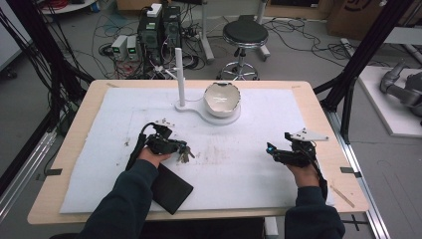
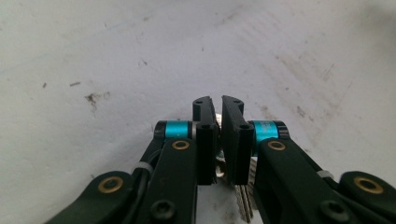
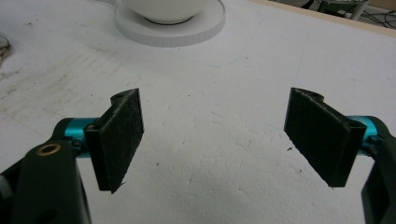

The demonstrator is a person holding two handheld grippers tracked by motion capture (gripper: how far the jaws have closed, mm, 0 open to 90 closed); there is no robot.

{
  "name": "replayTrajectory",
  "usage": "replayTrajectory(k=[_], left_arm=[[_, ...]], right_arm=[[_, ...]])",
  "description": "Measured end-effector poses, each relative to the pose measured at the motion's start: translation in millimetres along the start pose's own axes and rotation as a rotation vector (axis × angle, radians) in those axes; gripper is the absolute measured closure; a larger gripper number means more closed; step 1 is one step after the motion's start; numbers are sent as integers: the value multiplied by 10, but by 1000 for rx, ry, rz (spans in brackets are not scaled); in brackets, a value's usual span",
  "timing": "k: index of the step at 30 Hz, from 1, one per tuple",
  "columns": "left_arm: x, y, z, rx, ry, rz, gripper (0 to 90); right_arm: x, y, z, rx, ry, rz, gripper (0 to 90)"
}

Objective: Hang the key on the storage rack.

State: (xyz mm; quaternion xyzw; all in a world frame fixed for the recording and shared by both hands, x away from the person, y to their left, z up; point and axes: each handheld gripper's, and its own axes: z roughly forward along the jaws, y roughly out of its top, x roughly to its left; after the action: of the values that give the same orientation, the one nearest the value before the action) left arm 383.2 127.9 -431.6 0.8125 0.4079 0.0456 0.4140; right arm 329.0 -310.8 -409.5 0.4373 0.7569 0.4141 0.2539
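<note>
A bunch of metal keys (image 1: 185, 155) lies on the white mat, left of the middle. My left gripper (image 1: 180, 149) is shut on it. In the left gripper view the black jaws (image 2: 218, 105) stand almost together, pinching the key ring, and the key blades (image 2: 245, 203) hang just below the pads. My right gripper (image 1: 276, 151) rests low over the mat at the right, open and holding nothing. The right gripper view shows its two pads (image 3: 122, 135) far apart over bare mat.
A white bowl (image 1: 222, 97) sits on a round white base (image 3: 187, 29) at the back centre, beside an upright white post (image 1: 180, 74). A black flat pouch (image 1: 171, 190) lies near the front edge by the left forearm. The mat (image 1: 249, 169) is scuffed.
</note>
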Motion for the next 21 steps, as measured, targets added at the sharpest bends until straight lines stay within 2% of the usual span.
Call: replayTrajectory(k=[2,4,9,11,13,18,19,21], left_arm=[[-3,17,-65,-61,-9,-11,898],[8,35,-116,-79,-8,-4,898],[34,14,-72,-26,6,-23,892],[19,11,-25,-12,7,-31,787],[-8,12,0,-3,4,-14,763],[-84,10,-15,-14,-8,20,717],[-114,3,-33,-20,-17,52,698],[-139,-3,-21,-5,-16,80,671]], right_arm=[[-4,-4,-9,0,-3,4,199],[-9,-8,-15,0,-3,5,200],[-18,-12,-18,0,-5,5,199],[-15,-10,-15,1,-5,4,200],[-11,-8,-8,0,-2,1,200],[-23,-10,-5,0,1,-6,200],[-20,-12,-9,4,1,4,200],[-23,-14,-11,3,1,4,200]])
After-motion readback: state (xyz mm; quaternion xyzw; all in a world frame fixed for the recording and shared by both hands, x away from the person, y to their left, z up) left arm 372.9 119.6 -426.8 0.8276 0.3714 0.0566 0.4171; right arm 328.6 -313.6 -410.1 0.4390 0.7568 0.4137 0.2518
